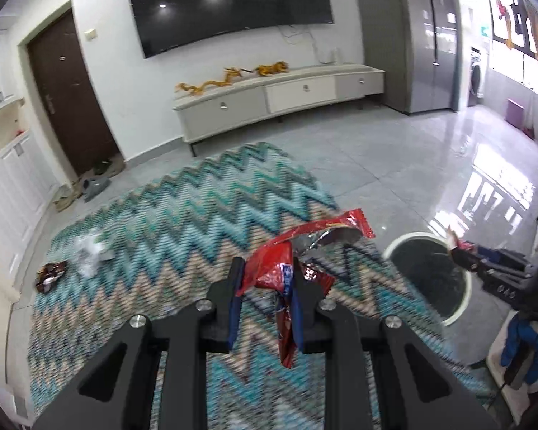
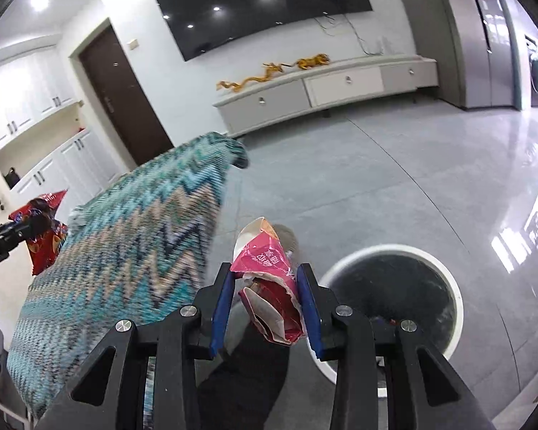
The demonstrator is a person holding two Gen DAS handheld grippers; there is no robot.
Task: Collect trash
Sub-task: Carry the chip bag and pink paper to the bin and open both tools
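Left wrist view: my left gripper [image 1: 267,268] clamps a red snack wrapper [image 1: 287,268]; right gripper [image 2: 265,288] pinches a pink carton [image 2: 269,279] beside the white bin [image 2: 391,297] (neither dropped). Brown wrapper [image 1: 50,275] and clear plastic [image 1: 89,256] remain on the rug [image 1: 161,215].

Red wrapper [image 1: 269,268], teal zigzag rug [image 1: 183,215], seemingly dark-lined bin [image 2: 448,297]

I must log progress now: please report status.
Left claw shut on red wrapper. Right claw shut on pink carton. Bin open, nothing blocking.
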